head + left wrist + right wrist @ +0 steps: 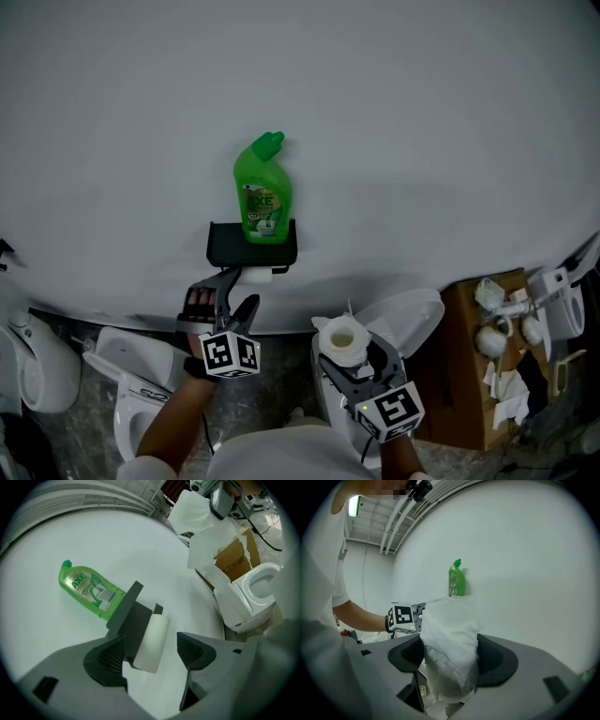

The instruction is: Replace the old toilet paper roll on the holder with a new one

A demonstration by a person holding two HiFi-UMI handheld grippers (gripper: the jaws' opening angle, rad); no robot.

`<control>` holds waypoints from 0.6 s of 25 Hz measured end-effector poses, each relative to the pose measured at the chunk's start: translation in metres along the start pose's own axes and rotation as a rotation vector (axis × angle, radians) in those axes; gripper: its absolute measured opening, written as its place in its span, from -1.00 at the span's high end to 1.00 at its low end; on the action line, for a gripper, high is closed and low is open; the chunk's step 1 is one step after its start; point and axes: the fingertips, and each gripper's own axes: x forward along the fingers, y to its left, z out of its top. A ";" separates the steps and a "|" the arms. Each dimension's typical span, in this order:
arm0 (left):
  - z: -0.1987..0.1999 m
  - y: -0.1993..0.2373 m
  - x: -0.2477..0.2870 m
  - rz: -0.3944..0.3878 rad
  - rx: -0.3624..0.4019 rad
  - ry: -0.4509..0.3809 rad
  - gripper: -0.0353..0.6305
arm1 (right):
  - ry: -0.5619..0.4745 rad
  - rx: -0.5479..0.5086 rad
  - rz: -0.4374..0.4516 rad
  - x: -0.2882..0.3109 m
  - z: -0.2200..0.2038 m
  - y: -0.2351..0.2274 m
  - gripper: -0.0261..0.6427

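Swap barely started: clamps new roll in right gripper jaws; brackets old roll, not yet off holder, with released left gripper jaws.

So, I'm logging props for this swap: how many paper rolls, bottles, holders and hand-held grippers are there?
Toilet paper rolls: 2 (old roll, new roll)
Green bottle: 1
Black holder: 1
Hand-held grippers: 2 (left hand-held gripper, right hand-held gripper)
Total: 6
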 end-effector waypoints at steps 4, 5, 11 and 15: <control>-0.001 -0.004 0.011 -0.008 0.021 0.035 -0.13 | -0.006 0.003 0.010 0.002 -0.002 -0.004 -0.03; -0.001 -0.004 0.014 -0.008 0.024 0.043 -0.12 | -0.006 0.002 0.015 0.003 -0.002 -0.005 -0.03; -0.004 -0.003 0.026 0.002 0.034 0.072 0.12 | -0.005 0.008 0.027 0.006 -0.003 -0.010 -0.03; -0.009 -0.002 0.033 0.000 0.040 0.100 0.18 | -0.005 0.014 0.032 0.008 -0.005 -0.014 -0.03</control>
